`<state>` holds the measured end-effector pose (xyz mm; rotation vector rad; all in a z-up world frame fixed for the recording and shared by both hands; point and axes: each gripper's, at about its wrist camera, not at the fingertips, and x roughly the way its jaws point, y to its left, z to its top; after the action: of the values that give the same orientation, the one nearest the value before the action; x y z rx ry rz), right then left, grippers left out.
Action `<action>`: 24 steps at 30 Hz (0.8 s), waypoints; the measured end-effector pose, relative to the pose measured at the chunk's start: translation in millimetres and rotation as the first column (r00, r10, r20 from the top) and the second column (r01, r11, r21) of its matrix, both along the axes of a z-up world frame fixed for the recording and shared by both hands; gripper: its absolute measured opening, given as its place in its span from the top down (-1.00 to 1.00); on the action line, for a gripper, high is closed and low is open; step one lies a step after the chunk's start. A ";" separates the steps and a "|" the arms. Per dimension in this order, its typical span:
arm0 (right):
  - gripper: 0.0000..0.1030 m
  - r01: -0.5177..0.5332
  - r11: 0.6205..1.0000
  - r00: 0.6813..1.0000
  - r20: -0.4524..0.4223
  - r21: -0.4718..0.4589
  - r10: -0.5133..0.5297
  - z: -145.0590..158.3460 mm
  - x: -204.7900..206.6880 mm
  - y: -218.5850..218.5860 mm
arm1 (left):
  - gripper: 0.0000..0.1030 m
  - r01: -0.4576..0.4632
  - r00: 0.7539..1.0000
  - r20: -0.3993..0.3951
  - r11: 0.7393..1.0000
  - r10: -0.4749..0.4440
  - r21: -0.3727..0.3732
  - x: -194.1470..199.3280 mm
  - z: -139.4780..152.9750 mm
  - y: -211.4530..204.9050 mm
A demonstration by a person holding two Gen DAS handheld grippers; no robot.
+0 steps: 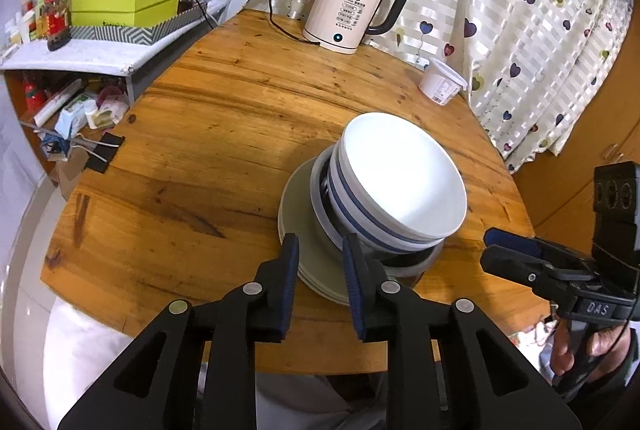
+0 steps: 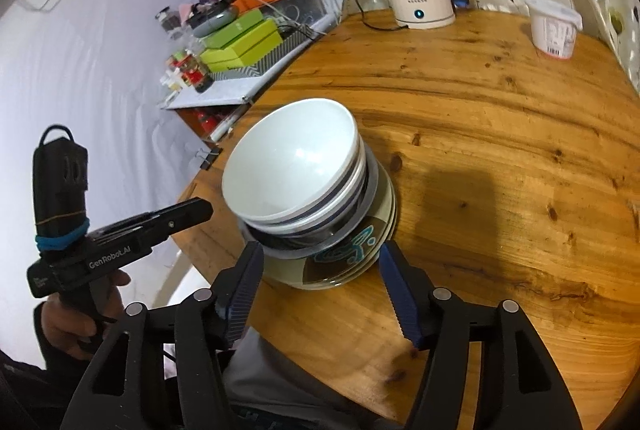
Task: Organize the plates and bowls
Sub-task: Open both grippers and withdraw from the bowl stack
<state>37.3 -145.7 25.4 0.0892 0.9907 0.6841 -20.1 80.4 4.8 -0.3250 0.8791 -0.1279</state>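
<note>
A stack of white bowls with blue bands [image 1: 400, 186] sits nested in a grey-rimmed dark bowl on a pile of greenish plates [image 1: 308, 250] on the round wooden table [image 1: 192, 150]. The stack [image 2: 296, 166] and the patterned top plate [image 2: 352, 250] also show in the right wrist view. My left gripper [image 1: 320, 254] is open and empty, its fingers just in front of the plates' near edge. My right gripper [image 2: 320, 270] is open and empty, its fingers on either side of the plates' near edge. It also shows in the left wrist view [image 1: 504, 246].
A cream electric kettle [image 1: 352, 10] with its cord stands at the table's far edge. A white plastic tub [image 1: 442, 82] stands near the heart-print curtain [image 1: 500, 10]. A cluttered shelf with green boxes [image 1: 124, 2] is at the left. Binder clips [image 1: 102, 146] grip the table's left edge.
</note>
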 end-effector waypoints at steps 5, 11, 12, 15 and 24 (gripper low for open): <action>-0.26 -0.001 0.999 1.000 0.031 -0.036 0.002 1.1 -6.6 4.5 | 0.13 -0.003 1.000 0.006 0.999 0.003 0.032 -3.5 0.9 -6.8; -0.29 -0.011 0.997 0.999 0.050 -0.076 0.015 -1.4 -13.0 11.8 | -0.04 -0.010 1.000 0.003 0.998 0.010 0.066 -5.1 -1.5 -13.1; -0.29 -0.012 0.996 0.998 0.056 -0.084 0.016 -1.5 -14.2 13.5 | -0.05 -0.011 1.000 0.001 0.998 0.011 0.069 -5.1 -2.5 -13.8; -0.29 -0.014 0.994 0.997 0.074 -0.107 0.022 -1.7 -17.8 17.7 | -0.06 -0.015 1.000 -0.006 0.997 0.015 0.082 -5.9 -5.5 -15.6; -0.30 -0.012 0.991 0.997 0.080 -0.131 0.023 -6.6 -16.5 20.8 | -0.06 -0.019 1.000 -0.016 0.995 0.020 0.102 -5.8 -9.3 -17.5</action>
<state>20.9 -124.8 18.8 -0.0614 0.9565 0.6328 -25.9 62.9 -4.5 -0.2396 0.8956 -0.0620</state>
